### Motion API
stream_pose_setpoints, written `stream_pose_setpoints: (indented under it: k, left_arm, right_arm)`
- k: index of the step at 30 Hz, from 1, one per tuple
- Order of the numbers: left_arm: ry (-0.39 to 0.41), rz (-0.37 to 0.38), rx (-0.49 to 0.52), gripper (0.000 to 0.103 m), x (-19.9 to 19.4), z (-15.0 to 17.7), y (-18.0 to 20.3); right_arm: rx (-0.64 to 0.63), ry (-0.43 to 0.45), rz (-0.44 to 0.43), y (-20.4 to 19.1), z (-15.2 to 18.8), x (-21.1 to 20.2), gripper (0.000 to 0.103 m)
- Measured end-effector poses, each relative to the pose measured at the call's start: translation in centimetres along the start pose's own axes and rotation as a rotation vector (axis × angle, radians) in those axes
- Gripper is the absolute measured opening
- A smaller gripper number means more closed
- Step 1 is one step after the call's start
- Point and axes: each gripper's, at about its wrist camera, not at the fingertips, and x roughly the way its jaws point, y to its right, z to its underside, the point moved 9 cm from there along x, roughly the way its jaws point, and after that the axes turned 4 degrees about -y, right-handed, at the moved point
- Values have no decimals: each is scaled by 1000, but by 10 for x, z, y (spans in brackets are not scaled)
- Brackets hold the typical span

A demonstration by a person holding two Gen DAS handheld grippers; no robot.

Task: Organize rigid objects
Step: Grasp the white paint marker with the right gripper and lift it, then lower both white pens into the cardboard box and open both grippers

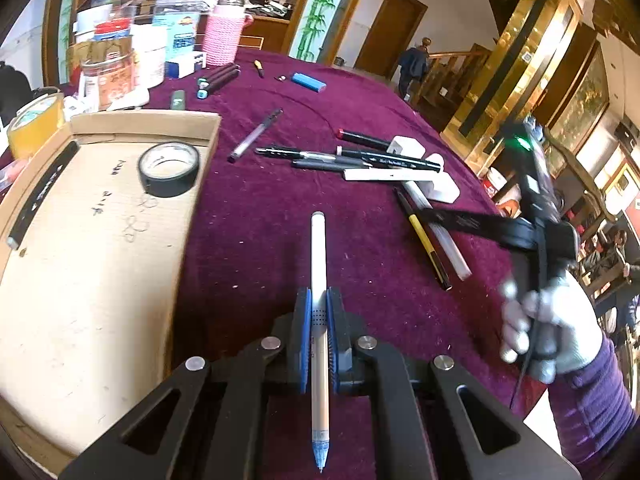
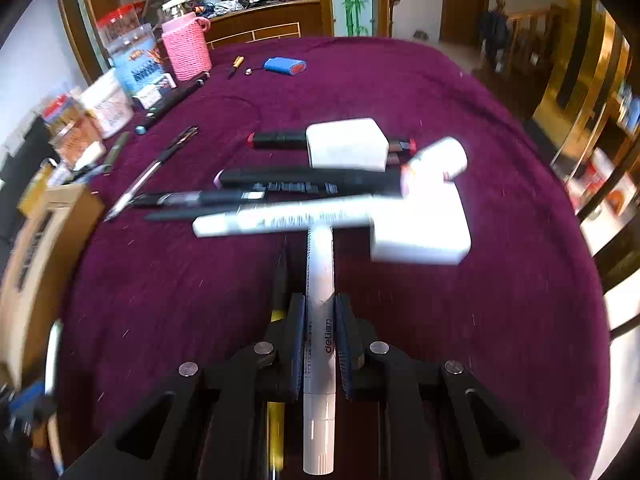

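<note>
Bench is covered in a maroon cloth, flecked with lint. A shallow cardboard tray is seen at the left in the left wrist view, handwriting inked on its floor but not legible, with a roll of black tape lying flat in it. A pile of markers and pens is laid crosswise mid-bench, mixed with white blocks; print on the white marker there is too blurred to be read. A pink knit-sleeved jar and labelled tubs are stood at the far left edge, a blue battery pack near them. Left gripper: fingers are clamped on a slim white pen with a blue tip, held along the finger axis above the cloth beside the tray. Right gripper: fingers are closed on a white marker, "deli" printed on its barrel, its far end touching the pile. A black-and-yellow pen is lying just left of it.
</note>
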Motion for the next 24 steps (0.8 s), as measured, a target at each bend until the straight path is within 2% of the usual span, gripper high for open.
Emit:
stream_pose_setpoints:
  k: [6,7,10,16,22,24]
  left_arm:
    - [16,29,-55,7,-20,4,-19]
    - [22,29,-68,7,-24,4,-24]
    - [45,9,-118,7,-41,-2,-49]
    - [67,-102,-173,7,-60,-24,-104]
    - [23,-173,-199,7,-43,-51,-150]
    - [8,-190,-196,7,-34,-61,-162]
  right_arm:
    - [144,-14,-250,9,31,-35,15]
    - [162,-9,-303,7,34,-44,15]
    - [160,2,-391,-12,35,-61,15]
    - [62,-20,-551,-101,15,-73,16]
    - [-6,-105,-654,-204,6,-49,16]
    - [-21,-129,-660,-229,2,-38,16]
